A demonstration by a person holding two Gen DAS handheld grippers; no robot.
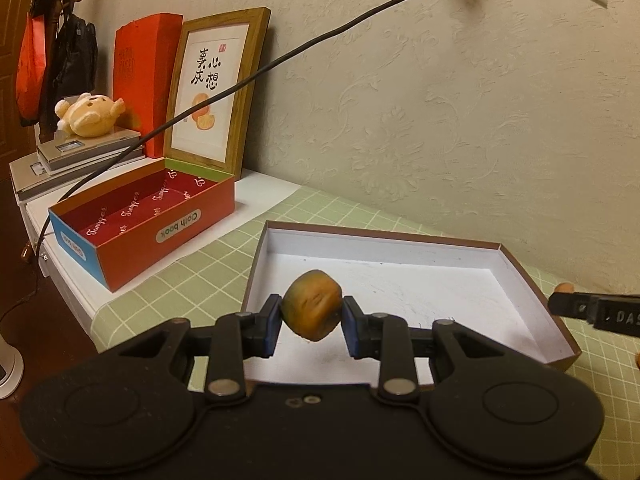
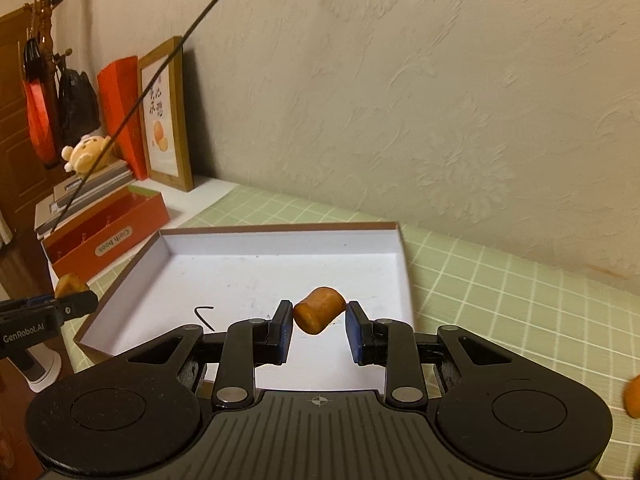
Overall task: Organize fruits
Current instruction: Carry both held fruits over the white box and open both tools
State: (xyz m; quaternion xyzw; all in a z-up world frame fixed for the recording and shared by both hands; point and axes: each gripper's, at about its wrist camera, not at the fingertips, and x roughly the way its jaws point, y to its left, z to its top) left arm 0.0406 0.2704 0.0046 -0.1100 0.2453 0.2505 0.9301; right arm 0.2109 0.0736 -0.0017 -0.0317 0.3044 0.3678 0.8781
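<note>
Organizing at an early stage: the shallow white-lined box (image 2: 280, 264) on the green checked cloth (image 2: 500, 280) holds no fruit yet. The left gripper (image 1: 311, 318) is clamped on a greenish-orange fruit (image 1: 311, 310) above the box's near edge. The right gripper (image 2: 319, 318) hovers over the box, its jaws flanking an orange fruit (image 2: 319, 310) that the left pad seems to touch and the right stands just clear of, so a firm hold cannot be confirmed; another orange piece (image 2: 633, 396) lies on the cloth at far right.
</note>
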